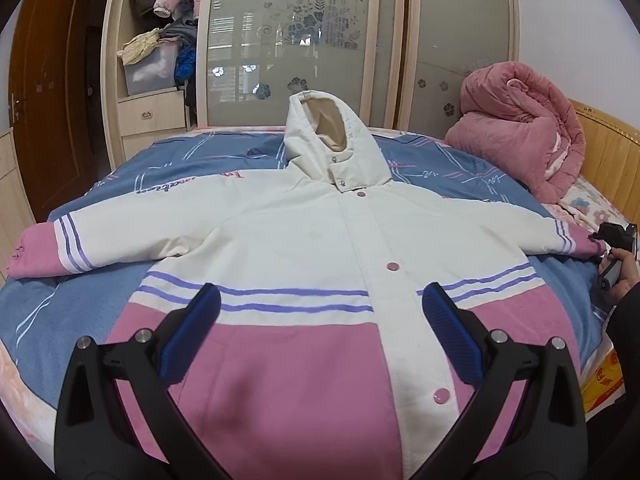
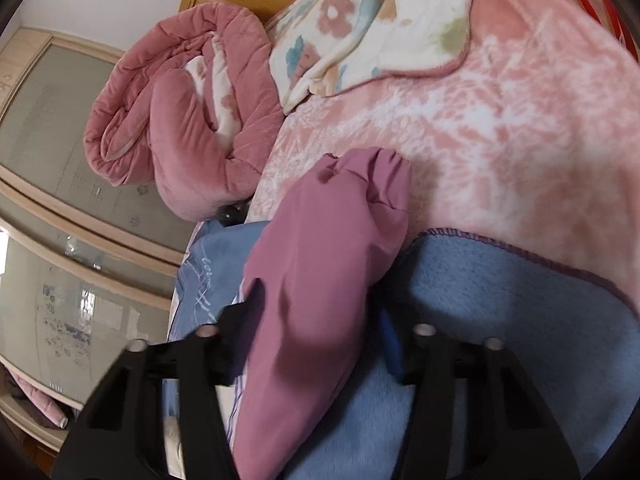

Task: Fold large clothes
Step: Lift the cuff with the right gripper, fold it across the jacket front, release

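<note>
White-and-pink hooded padded jacket (image 1: 320, 248) lies spread front-up on my blue patterned bed blanket (image 1: 60, 320), sleeves out. My left gripper (image 1: 320, 308) hovers over its pink hem, fingers wide apart. My right gripper (image 2: 320, 344) is clamped on the jacket's pink sleeve cuff (image 2: 340, 240), near the rolled pink quilt (image 2: 180, 120).

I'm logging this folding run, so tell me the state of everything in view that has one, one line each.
Jacket: spread flat on the bed, front up, snapped shut, sleeves out, unfolded.
Hood: standing up, open.
Right sleeve cuff: between the right gripper's fingers.
Left gripper: open, above the jacket's hem.
Right gripper: shut on the cuff.
Pink quilt: rolled up by the headboard.
Wardrobe: left side open.
</note>
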### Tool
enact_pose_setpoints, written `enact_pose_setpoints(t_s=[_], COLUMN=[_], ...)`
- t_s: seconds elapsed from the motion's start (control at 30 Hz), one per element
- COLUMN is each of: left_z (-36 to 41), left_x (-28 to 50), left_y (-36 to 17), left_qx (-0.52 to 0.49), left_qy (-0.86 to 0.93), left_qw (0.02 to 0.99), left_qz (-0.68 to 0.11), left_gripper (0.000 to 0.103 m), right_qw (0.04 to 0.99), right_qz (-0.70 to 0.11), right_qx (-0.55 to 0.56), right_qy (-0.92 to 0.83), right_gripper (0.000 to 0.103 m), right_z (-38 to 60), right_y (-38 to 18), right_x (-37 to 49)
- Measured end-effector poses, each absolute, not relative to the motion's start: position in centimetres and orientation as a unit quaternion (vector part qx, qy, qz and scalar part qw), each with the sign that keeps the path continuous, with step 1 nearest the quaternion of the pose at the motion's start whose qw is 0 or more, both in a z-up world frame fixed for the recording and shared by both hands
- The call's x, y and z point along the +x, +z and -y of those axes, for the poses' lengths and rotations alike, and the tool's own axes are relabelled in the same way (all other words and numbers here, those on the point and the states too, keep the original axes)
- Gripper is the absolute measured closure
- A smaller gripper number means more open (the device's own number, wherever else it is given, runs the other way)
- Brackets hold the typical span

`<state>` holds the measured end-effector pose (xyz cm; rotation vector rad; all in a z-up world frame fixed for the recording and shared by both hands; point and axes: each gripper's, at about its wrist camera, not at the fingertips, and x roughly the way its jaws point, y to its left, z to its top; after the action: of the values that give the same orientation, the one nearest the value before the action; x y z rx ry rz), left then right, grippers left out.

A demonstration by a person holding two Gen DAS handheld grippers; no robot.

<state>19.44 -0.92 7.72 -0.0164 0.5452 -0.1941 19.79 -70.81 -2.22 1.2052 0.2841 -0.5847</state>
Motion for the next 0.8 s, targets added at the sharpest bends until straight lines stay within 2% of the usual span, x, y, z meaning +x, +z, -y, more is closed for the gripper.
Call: enact_pose_setpoints(t_s=[0.03, 0.1, 0.17, 0.4, 0.53, 0.67, 0.8], left_z=[0.8, 0.6, 0.4, -0.1, -0.2, -0.3, -0.1], left_x=[19.6, 19.9, 20.0, 19.6, 19.5, 19.6, 19.7], left_y=[7.7, 7.5, 7.4, 7.7, 7.8, 8.1, 7.9], left_qx=[-0.012, -0.016, -0.019, -0.029, -0.033, -0.039, -0.035], left_qy=[-0.096, -0.092, -0.092, -0.095, -0.094, -0.095, -0.09], left_qw=[0.958, 0.957, 0.956, 0.957, 0.957, 0.956, 0.956], left_qz=[-0.271, -0.274, -0.277, -0.273, -0.273, -0.274, -0.278], left_gripper=[0.002, 0.002, 0.002, 0.002, 0.002, 0.002, 0.002], right_qw=[0.776, 0.787, 0.803, 0.894, 0.942, 0.975, 0.991], right_qz=[-0.122, -0.105, -0.093, -0.042, -0.014, -0.014, -0.042], right_qx=[0.558, 0.543, 0.52, 0.342, 0.246, 0.162, 0.107], right_qy=[-0.269, -0.274, -0.277, -0.288, -0.227, -0.149, -0.076], right_gripper=[0.081, 0.089, 0.093, 0.093, 0.093, 0.093, 0.093], right_z=[70.7, 70.3, 69.8, 63.5, 56.7, 47.9, 39.4], right_y=[-2.4, -1.9, -0.9, 7.3, 12.0, 15.0, 15.1], right_x=[19.8, 19.7, 19.8, 20.6, 21.9, 24.1, 27.1])
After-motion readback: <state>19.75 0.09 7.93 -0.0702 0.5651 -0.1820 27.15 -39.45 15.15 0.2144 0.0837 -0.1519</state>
